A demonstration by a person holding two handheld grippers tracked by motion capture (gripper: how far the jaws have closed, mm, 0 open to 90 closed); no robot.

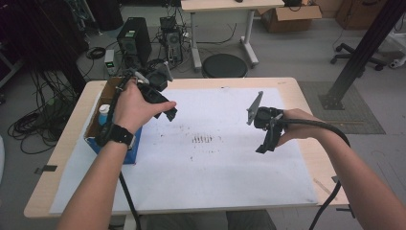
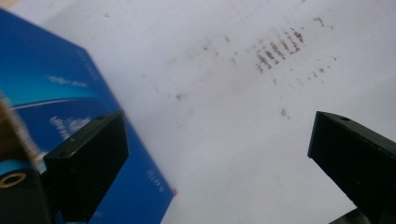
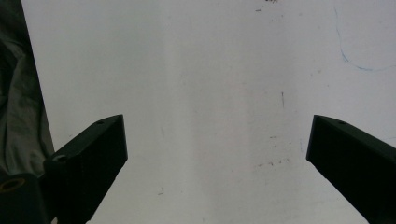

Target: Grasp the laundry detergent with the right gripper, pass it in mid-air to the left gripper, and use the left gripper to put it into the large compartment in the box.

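The open blue cardboard box [image 1: 125, 152] stands upright just beside the left gripper [image 1: 168, 111], on that gripper's outer side and partly beneath the hand that carries it, well apart from the right gripper [image 1: 266, 143]. A white bottle with a light blue cap [image 1: 103, 115] stands upright inside it. In the left gripper view the box's blue side [image 2: 51, 88], bearing pale print, lies behind the left-hand jaw.

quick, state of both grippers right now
left gripper: open, nothing between its jaws, beside the blue box
right gripper: open, holding nothing
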